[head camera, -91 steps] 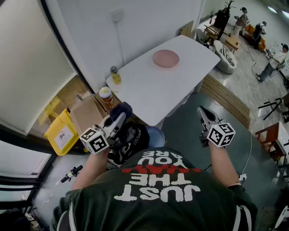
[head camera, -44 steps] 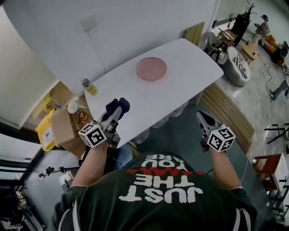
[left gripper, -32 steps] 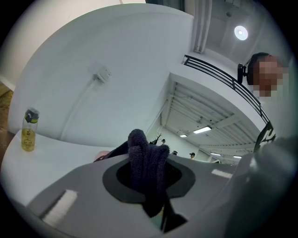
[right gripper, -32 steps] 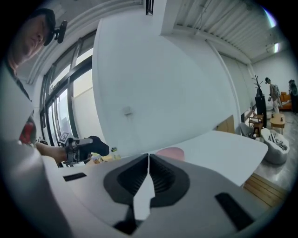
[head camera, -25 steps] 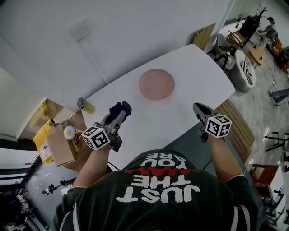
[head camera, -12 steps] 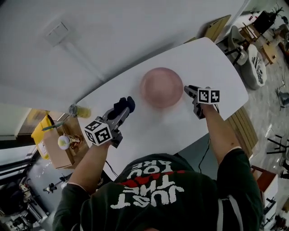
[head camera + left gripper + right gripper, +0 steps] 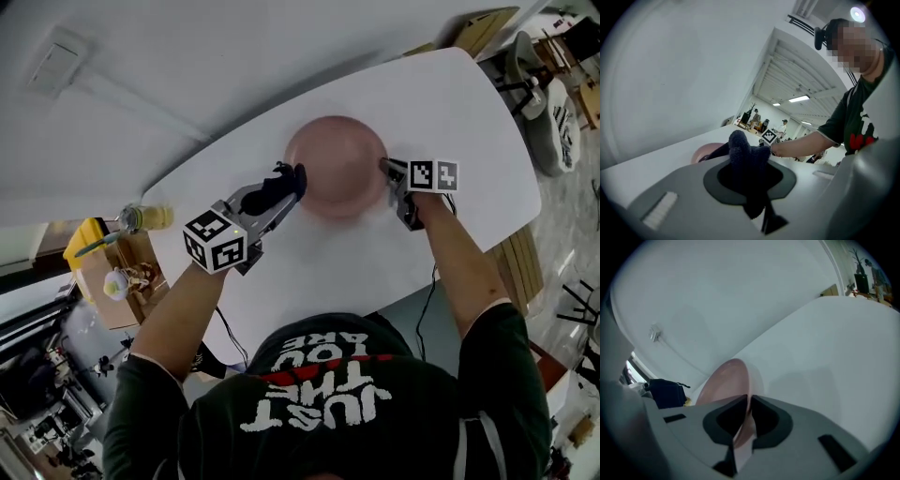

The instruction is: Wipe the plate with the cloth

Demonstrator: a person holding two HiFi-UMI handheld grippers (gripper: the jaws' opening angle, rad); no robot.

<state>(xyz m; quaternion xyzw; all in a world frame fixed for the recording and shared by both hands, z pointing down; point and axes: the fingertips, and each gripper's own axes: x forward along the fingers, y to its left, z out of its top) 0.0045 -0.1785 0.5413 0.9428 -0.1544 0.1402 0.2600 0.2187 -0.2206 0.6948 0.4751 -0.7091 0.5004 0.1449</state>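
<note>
Steadying the pink plate [image 7: 336, 173] for wiping: our right gripper [image 7: 387, 171], jaws just closing, pinches the rim nearest it, while our left gripper [image 7: 291, 180], clamped on the dark cloth [image 7: 743, 154], hovers at the plate's opposite edge, so the plate lies between them on the white table [image 7: 450, 103].

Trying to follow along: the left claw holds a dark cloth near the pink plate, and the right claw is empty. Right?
No: the right claw isn't empty. Its jaws have just been closing on the rim of the pink plate, as the right gripper view shows. The left claw does hold the dark cloth near it.
</note>
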